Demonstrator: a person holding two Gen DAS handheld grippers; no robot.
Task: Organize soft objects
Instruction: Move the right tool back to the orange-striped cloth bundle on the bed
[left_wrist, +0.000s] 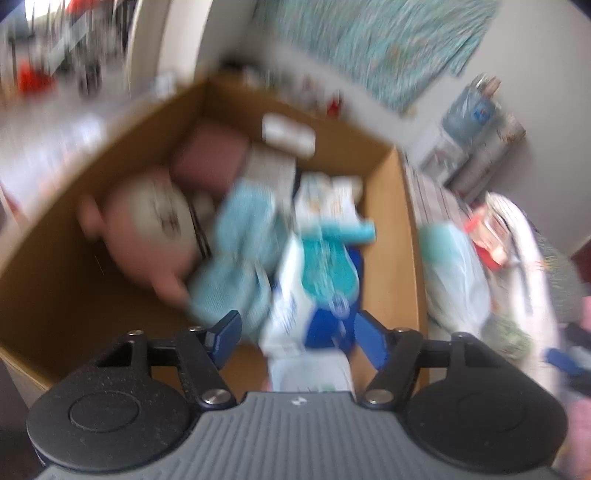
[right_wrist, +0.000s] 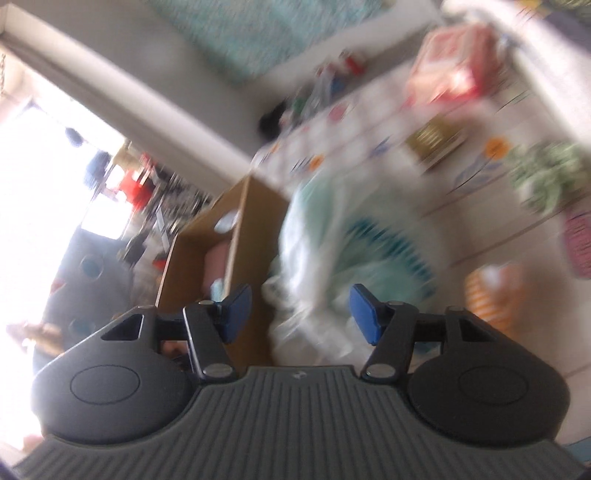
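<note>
Bedroom-type clutter, both views motion-blurred, so details are soft.

Left wrist view: left tongs (left_wrist: 295, 332) sit over an open cardboard box (left_wrist: 51, 266), pointing down into it. Jaws apart. A white-and-blue plastic pack (left_wrist: 291, 314) lies in the gap between them, but the pads don't look pressed on it, so I read it as not gripped. Ahead of the tongs, inside the box: teal cloth (left_wrist: 240, 251), a pink round plush (left_wrist: 147, 221) ahead-left, a maroon cushion (left_wrist: 210, 155) further ahead, a patterned white pack (left_wrist: 328, 199) ahead-right. Right of the tongs, outside the box wall, a pale plastic bag (left_wrist: 454, 273) of soft stuff waits on the bed.

Right wrist view: right tongs (right_wrist: 301, 314) point at the same pale bag (right_wrist: 332, 258), just ahead and slightly right. Jaws apart, nothing between them. Box (right_wrist: 251, 229) is ahead-left, its side wall just beside the left pad. Floral sheet (right_wrist: 461, 177) beyond, with a red pack (right_wrist: 450, 74), a green-print item (right_wrist: 546, 177) and a striped orange item (right_wrist: 491, 295) on the right.

Risks, my read:
- Thin bag plastic: a pinch on film alone could slip or tear; grab a bunched fold.
- Box is getting full, and the white-and-blue pack stands tall near the edge; it may tip out or block the next drop.
- Box wall sits close to the right tongs' left pad; a sideways swing could clip it.
- Blur this heavy makes contact calls unreliable.
</note>
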